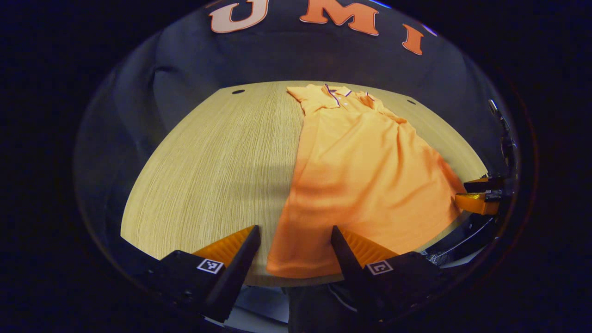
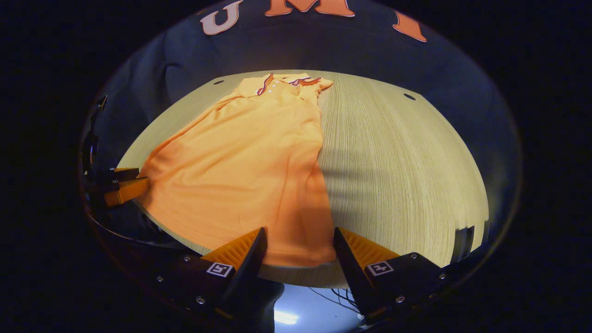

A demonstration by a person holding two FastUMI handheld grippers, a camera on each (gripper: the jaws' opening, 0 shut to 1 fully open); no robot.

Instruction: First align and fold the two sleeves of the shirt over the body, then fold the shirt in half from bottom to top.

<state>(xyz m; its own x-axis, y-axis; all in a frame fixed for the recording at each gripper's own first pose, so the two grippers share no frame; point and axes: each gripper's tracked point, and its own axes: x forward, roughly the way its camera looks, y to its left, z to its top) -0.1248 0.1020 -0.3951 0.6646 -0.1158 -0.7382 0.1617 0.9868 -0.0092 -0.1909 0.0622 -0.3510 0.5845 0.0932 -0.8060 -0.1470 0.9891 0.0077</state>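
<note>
Table (image 1: 208, 162): pale wood-grain top, rounded near edge, small dark holes near its far corners; a soft shadow band crosses its middle.

Shirt (image 1: 365, 171): orange polo, lying flat on the table, lengthwise from near to far. The collar (image 1: 340, 92), with dark trim and a buttoned placket, lies at the far end; the hem (image 1: 300, 270) lies at the near edge of the table. Both sleeves appear already folded in over the body, giving a long narrow shape that widens toward the hem. In the left gripper view the shirt sits right of the table's centre; in the right gripper view (image 2: 245, 162) it sits left of centre. Light wrinkles run along the body.

Left gripper (image 1: 295, 238): at the near edge of the table, fingers spread wide, the shirt's near left hem corner in the gap between them; whether they touch the cloth cannot be told. It also shows at the left rim of the right gripper view (image 2: 122, 185).

Right gripper (image 2: 299, 240): at the near edge, fingers spread wide either side of the near right hem corner, nothing pinched.
</note>
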